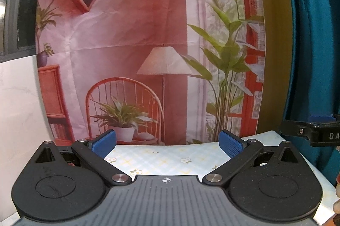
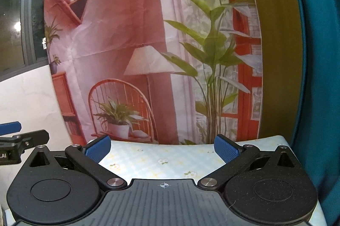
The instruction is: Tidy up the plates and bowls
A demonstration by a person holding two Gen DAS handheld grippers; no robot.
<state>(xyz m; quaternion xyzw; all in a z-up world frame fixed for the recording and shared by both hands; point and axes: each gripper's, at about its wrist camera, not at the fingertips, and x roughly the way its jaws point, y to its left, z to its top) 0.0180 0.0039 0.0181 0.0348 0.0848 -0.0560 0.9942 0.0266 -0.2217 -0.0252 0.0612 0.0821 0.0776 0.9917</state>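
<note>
Both the left tongs (image 1: 167, 144) and right tongs (image 2: 161, 148) hover released above the counter (image 2: 161, 160) with no plate or bowl before them, so I judge the task not yet started, and the next move needs to find the dishes.

Both wrist cameras sat low over the desk (image 1: 165, 159), facing the printed backdrop (image 1: 131, 34) close ahead. Both views shared that backdrop; the right view sat slightly right of the left.

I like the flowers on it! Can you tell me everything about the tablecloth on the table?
The tablecloth is pale blue with a faint yellow check and small white flowers with green leaves. It looks smooth, maybe plastic-coated, and lies flat over the table, reaching back to the printed room backdrop. No dishes show on the visible part. The open right claw hangs over it; the left wrist view shows the same cloth.
</note>
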